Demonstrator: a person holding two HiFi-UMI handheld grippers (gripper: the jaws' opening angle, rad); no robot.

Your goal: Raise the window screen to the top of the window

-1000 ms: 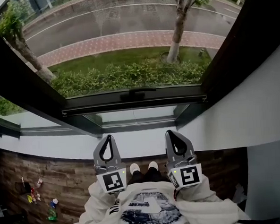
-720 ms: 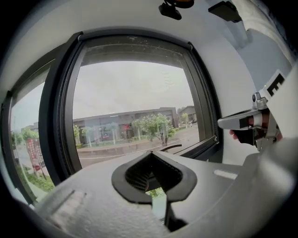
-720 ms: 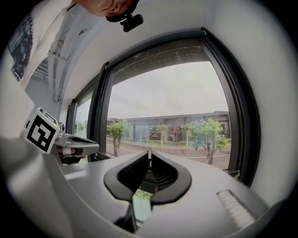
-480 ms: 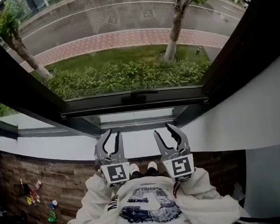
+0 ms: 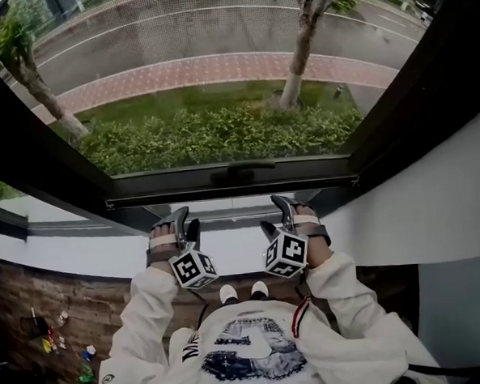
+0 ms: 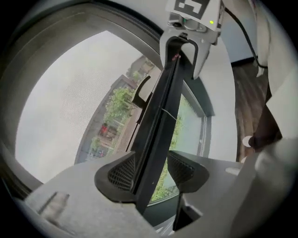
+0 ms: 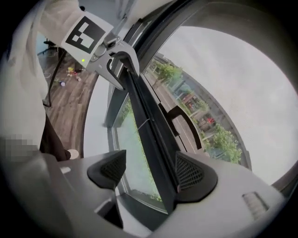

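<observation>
The window screen point(image 5: 214, 34) is a fine mesh over the pane, with a dark bottom bar point(image 5: 183, 185) low in the window and a black handle point(image 5: 239, 175) at its middle. My left gripper point(image 5: 185, 223) and right gripper point(image 5: 274, 215) hover just below the bar, either side of the handle. Both sets of jaws are opening. In the left gripper view the bar point(image 6: 163, 107) runs between the left gripper's point(image 6: 151, 169) pads, and no pad presses on it. It stands the same way for the right gripper point(image 7: 151, 169), with the bar point(image 7: 149, 125) between its pads.
A white sill point(image 5: 227, 249) lies under the grippers and a white wall point(image 5: 435, 191) rises at the right. Dark window frame sides slant in at both edges. Small items point(image 5: 62, 336) lie on the wooden floor at the lower left. The person's shoes point(image 5: 239, 291) show below.
Both grippers moved from in front of the person's chest out toward the bottom bar and rolled. Their jaws went from shut to open.
</observation>
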